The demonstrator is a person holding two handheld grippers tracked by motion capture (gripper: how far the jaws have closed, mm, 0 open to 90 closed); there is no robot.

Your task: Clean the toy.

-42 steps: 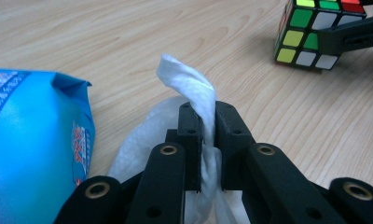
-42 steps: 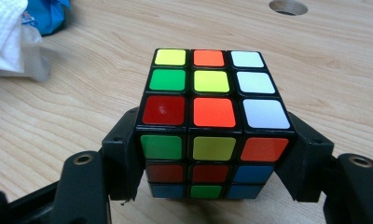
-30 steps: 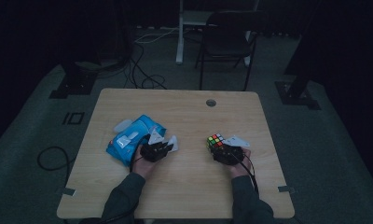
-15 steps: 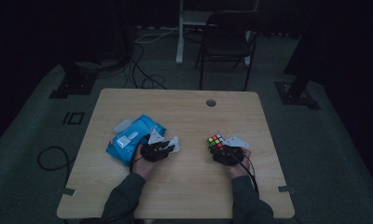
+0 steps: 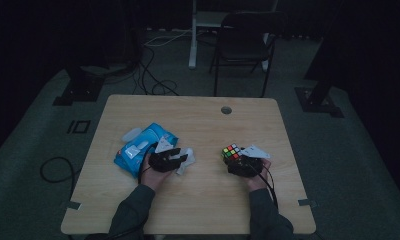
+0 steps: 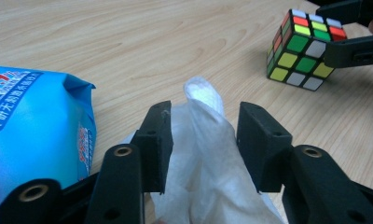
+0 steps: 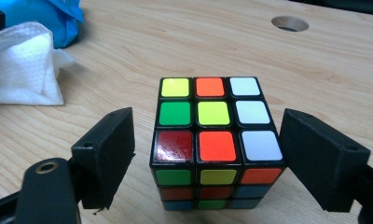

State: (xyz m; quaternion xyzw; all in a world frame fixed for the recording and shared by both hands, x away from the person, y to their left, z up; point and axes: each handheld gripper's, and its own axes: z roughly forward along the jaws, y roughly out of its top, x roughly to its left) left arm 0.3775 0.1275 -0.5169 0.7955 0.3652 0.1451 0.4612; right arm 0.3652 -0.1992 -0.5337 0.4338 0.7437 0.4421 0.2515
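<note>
We see a wooden tabletop with a blue wipes packet lying at nine o'clock from its centre. Just at three o'clock of that packet, our left tongs are clenched around a crumpled white tissue, which touches both jaws. Toward four o'clock of the centre, our right tongs stand released, a jaw on either side of the scrambled puzzle cube without touching it

Surface: you work at a light wooden table with a round cable hole | On it: blue wipes pack left; white tissue just beside; scrambled cube right, well apart.
</note>
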